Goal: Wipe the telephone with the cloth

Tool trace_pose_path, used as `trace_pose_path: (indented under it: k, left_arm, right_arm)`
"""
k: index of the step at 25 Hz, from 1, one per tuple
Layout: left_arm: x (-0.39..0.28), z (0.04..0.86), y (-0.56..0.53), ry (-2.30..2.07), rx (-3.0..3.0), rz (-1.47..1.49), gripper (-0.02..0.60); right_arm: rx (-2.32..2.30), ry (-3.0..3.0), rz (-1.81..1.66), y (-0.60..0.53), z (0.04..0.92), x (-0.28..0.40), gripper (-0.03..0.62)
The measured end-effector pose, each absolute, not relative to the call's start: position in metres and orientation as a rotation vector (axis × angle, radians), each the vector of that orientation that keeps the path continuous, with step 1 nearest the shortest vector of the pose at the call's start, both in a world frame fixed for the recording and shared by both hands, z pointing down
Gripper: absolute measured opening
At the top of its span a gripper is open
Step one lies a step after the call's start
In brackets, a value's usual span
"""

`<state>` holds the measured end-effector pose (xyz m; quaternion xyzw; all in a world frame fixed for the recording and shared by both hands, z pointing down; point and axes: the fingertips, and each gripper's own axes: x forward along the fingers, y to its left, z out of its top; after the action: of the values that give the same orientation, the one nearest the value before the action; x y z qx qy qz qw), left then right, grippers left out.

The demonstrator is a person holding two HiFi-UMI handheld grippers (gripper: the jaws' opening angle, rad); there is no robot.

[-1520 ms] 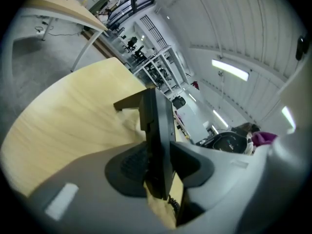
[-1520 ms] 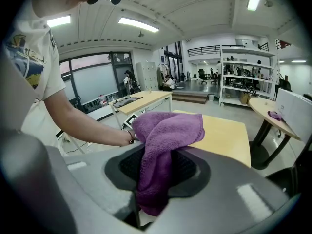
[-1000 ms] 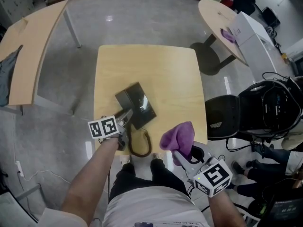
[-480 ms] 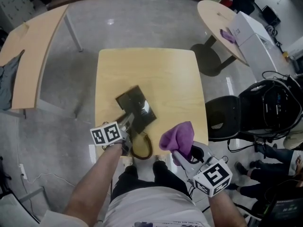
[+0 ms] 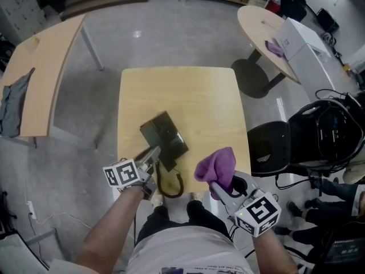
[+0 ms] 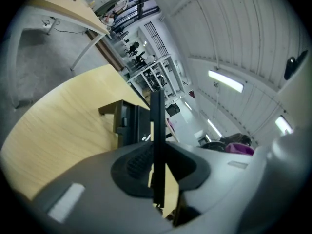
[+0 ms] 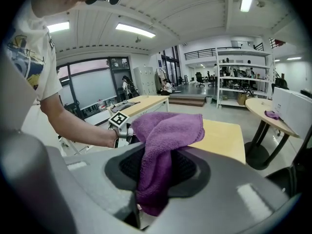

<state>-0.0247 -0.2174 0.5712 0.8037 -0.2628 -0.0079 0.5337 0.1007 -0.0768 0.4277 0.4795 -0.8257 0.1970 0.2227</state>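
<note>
Open-plan office, pale square table (image 5: 188, 90). The black telephone (image 5: 164, 137) lies around 7 o'clock from the table's middle, with its long axis running 11 to 5 o'clock and its cord (image 5: 169, 182) looping off the near edge. Left gripper (image 5: 153, 153) has just been closing and pinches a thin black part at the phone's near corner, I'd guess to steady or tip it. Right gripper (image 5: 219, 184), at 5 o'clock, is clamped on the purple cloth (image 5: 217, 164) and held clear, looks ready to wipe.
</note>
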Motion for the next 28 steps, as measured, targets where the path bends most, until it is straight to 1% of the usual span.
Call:
trace_pose_path:
  k: [7,16,21,28]
  left_arm:
    - [-0.018,0.49,-0.206,-0.528,1.957,-0.136,0.086]
    - [-0.009,0.385,-0.185,-0.483,2.068,-0.25,0.086]
    - [0.001,0.369,-0.177,-0.52,2.16,-0.217,0.086]
    - [0.016,0.364,-0.166,-0.464,2.174,-0.24,0.086]
  right_arm:
    - [1.307,-2.346,0.498,-0.1,0.409,0.108,0.115]
    - [1.273,-2.487,0.366,-0.138,0.357,0.109,0.115]
    - [1.203,-2.593,0.246,-0.16,0.313,0.096,0.115]
    - [1.062,-2.683,0.099,-0.192,0.274,0.048,0.115]
